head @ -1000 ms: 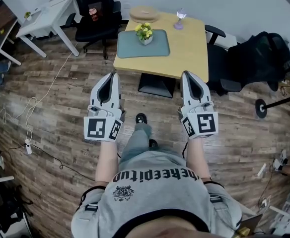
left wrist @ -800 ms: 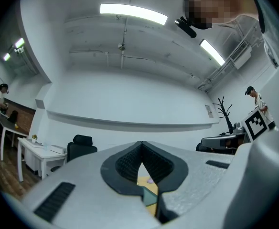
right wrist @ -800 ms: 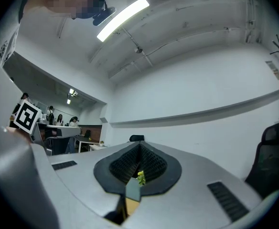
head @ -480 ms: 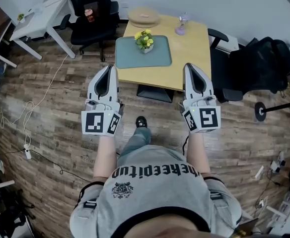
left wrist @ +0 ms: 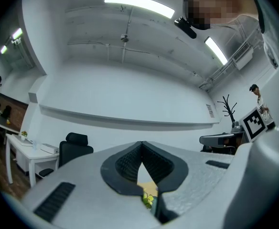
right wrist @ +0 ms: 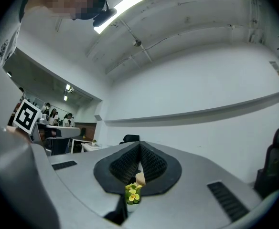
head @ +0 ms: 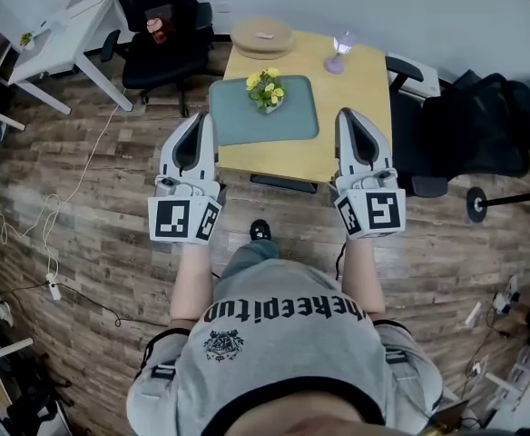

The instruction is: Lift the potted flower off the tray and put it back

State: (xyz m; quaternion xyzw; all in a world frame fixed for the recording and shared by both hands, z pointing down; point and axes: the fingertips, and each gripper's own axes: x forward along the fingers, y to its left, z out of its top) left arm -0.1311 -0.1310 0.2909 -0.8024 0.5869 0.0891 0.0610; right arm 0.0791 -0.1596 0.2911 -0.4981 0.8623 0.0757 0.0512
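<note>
Looking down through the head view, I see the potted flower (head: 265,90) standing upright on the grey-green tray (head: 247,127), near the tray's 12 o'clock edge. Its long axis is vertical, with the yellow blooms pointing up at the camera and the pale pot beneath. The tray lies on the wooden table (head: 360,94) with its long side running 9 to 3 o'clock. My left gripper (head: 208,118) and right gripper (head: 344,113) both point toward 12 o'clock. The flower is at about 1 o'clock from the left tip and 11 o'clock from the right, apart from both. A black chair (head: 156,34) stands at the table's 10 o'clock. In the left gripper view, the left gripper (left wrist: 142,144) is clenched tip to tip with nothing gripped. A sliver of the flower (left wrist: 148,200) peeps through the gap behind the tips at 6 o'clock. In the right gripper view, the right gripper (right wrist: 139,147) is likewise clenched on nothing. The flower (right wrist: 132,193) shows upright below the tips at 6 o'clock, blooms uppermost.
</note>
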